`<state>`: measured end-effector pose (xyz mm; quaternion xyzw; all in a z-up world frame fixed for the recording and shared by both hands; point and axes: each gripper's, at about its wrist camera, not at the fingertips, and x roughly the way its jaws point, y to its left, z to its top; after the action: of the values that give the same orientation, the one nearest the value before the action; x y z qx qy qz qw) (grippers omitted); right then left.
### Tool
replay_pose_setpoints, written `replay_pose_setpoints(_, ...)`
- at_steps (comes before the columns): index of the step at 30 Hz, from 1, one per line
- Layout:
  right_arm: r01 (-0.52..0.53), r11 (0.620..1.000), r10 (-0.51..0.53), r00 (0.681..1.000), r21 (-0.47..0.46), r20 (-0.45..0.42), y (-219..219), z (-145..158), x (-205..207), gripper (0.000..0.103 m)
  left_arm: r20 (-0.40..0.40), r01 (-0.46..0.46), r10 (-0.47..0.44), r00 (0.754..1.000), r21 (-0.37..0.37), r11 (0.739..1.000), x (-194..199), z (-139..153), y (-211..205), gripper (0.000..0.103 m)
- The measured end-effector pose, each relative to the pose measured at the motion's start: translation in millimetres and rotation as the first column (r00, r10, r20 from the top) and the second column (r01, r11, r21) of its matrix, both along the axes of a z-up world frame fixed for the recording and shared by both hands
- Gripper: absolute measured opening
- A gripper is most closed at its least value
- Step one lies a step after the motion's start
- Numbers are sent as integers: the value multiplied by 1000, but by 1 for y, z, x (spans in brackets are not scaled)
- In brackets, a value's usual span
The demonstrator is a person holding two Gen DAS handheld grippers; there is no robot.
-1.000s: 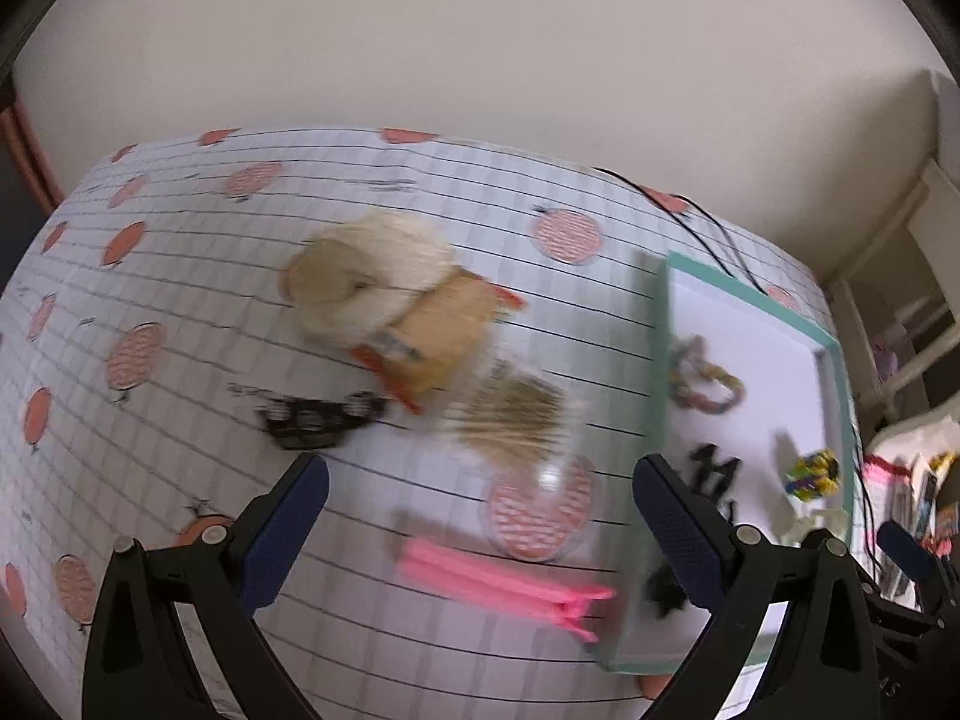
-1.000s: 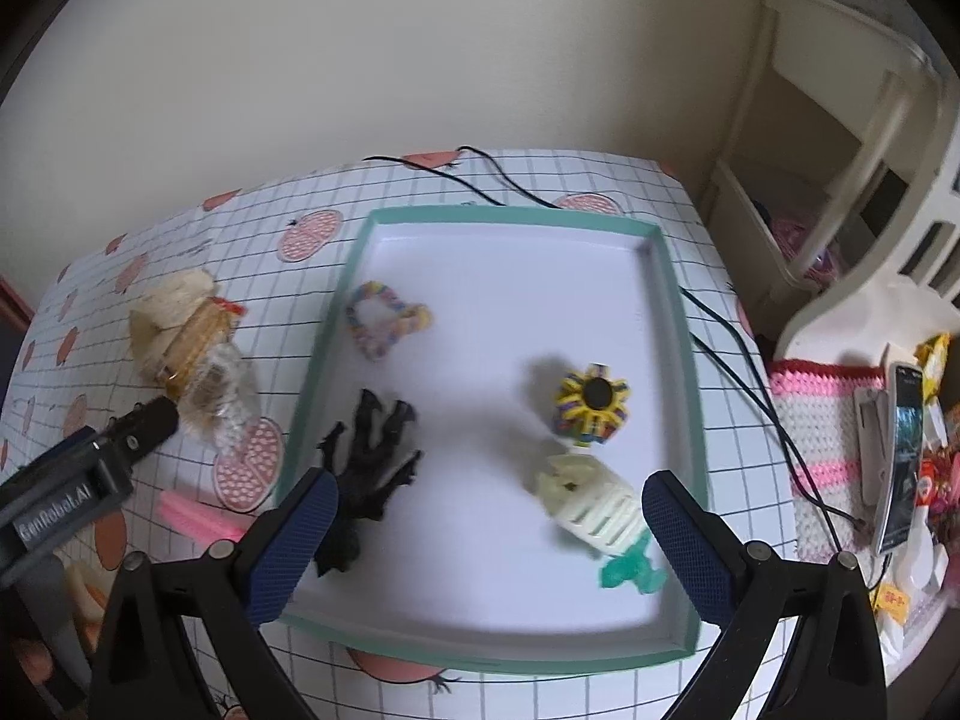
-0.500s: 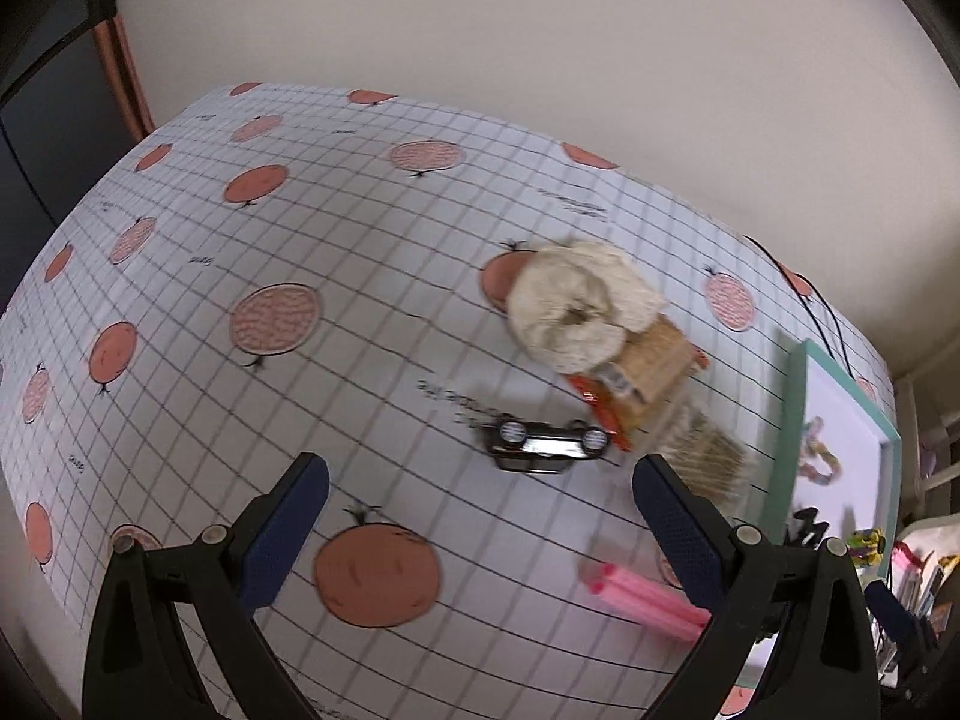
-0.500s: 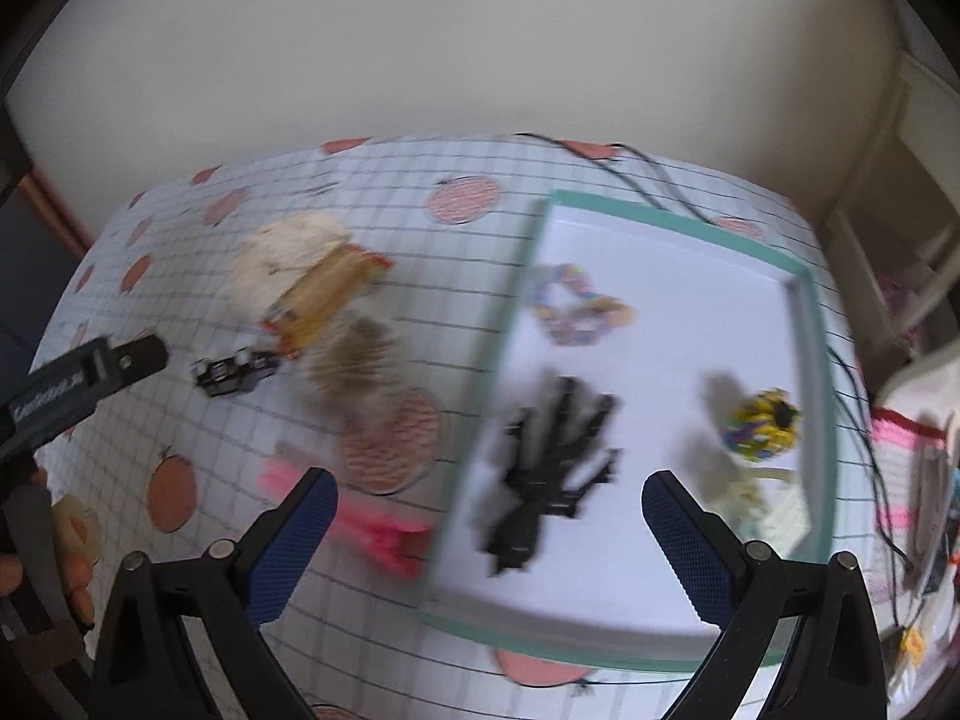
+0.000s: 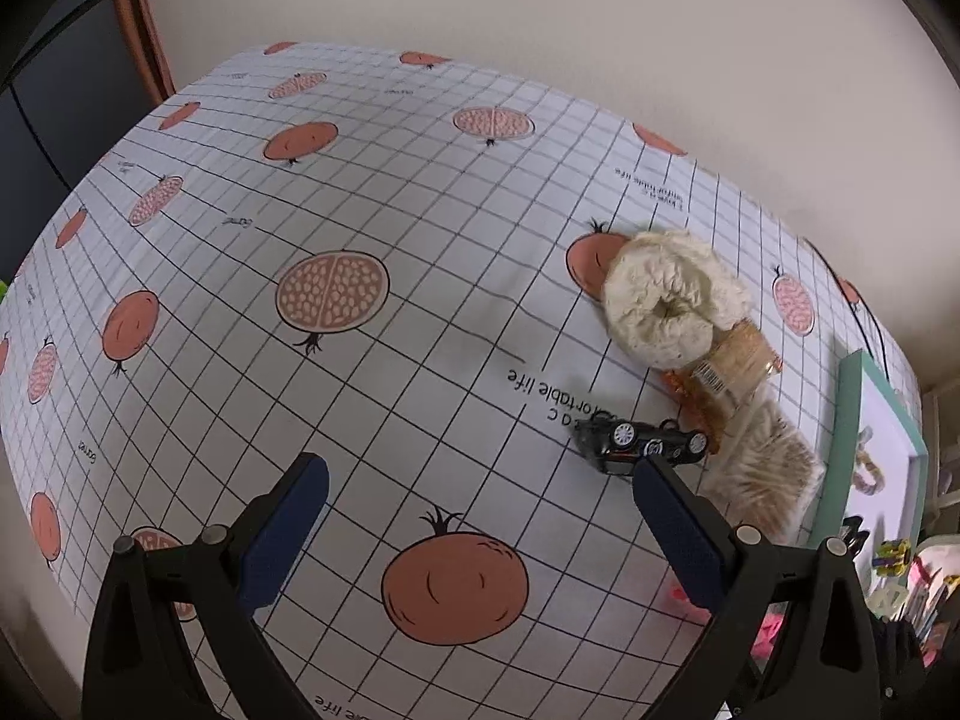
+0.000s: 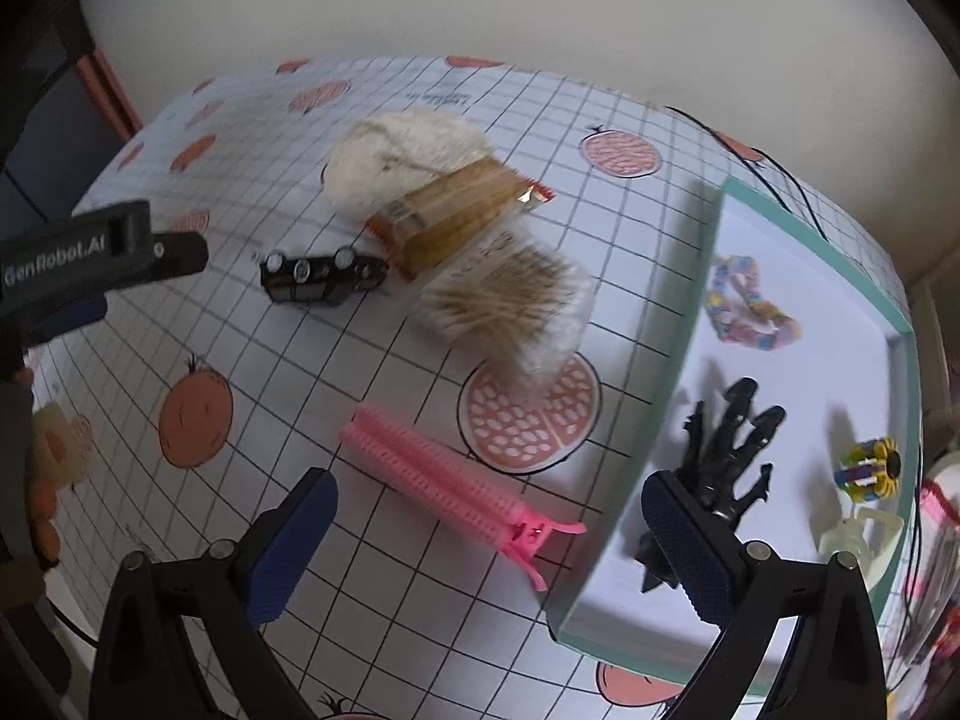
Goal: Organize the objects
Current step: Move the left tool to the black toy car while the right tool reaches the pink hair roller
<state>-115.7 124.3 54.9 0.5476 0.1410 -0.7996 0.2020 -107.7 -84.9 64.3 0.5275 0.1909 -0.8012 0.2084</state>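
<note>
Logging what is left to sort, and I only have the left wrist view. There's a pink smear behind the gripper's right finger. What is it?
Observer: A pink hair clip, lying on the tablecloth just outside the tray.
Operator: Is the right gripper holding anything?
Observer: No. The right gripper is open and empty, and the clip shows between its fingers.
Operator: What's in the tray? I see only its near corner.
Observer: Four things: a colourful scrunchie, a black claw clip, a yellow multicoloured toy and a pale clip.
</note>
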Motion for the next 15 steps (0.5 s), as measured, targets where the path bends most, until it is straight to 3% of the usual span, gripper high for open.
replay_pose_setpoints(15,-44,996,42,999,81,27,-15,-23,0,97,99,157,-158,982,18,987,-15,-26,15,101)
